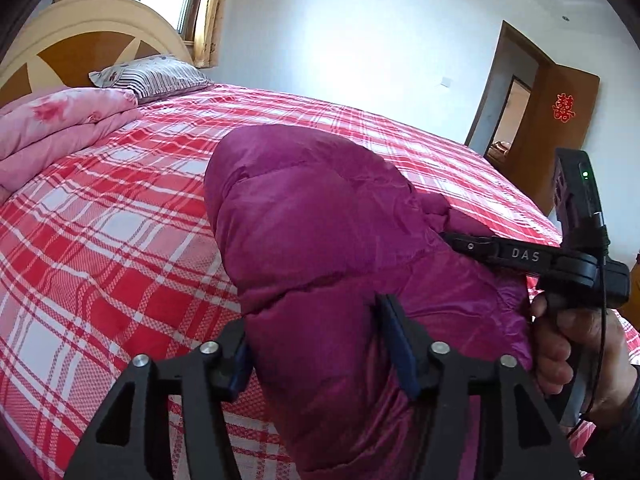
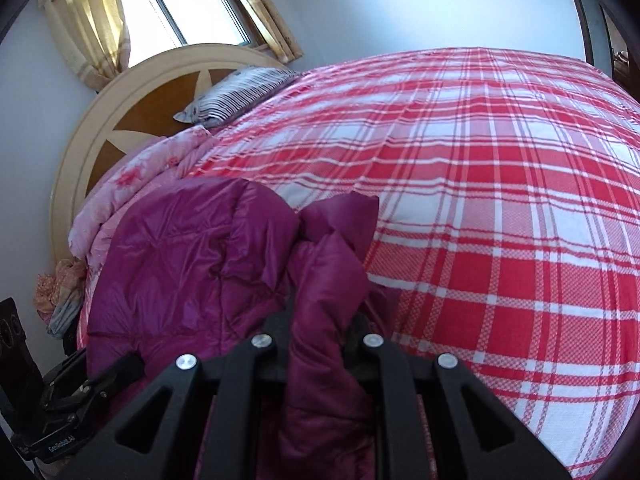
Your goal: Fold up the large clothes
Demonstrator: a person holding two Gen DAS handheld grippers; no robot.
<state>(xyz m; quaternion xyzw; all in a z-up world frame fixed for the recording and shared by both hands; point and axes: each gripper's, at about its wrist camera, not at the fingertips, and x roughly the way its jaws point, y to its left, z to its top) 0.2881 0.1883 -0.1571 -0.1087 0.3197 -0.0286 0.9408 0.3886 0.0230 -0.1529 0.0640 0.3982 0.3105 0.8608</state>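
Left gripper (image 1: 320, 344): fingers spread wide around a thick padded roll of the purple down jacket (image 1: 320, 216), fabric bulging between and ahead of them; a firm pinch cannot be confirmed. Jacket lies on the plaid bedsheet (image 1: 120, 208), which runs out ahead and to the left. To the right of this tool, the right gripper (image 1: 456, 240) reaches in sideways against the same bundle.

Right gripper, own view (image 2: 320, 320): closed on a narrow ridge of jacket, bulk heaped ahead-left.

Judgement: both ends should rise together, evenly, so slippery padding does not slide; lay the fold flat onto the open sheet ahead.
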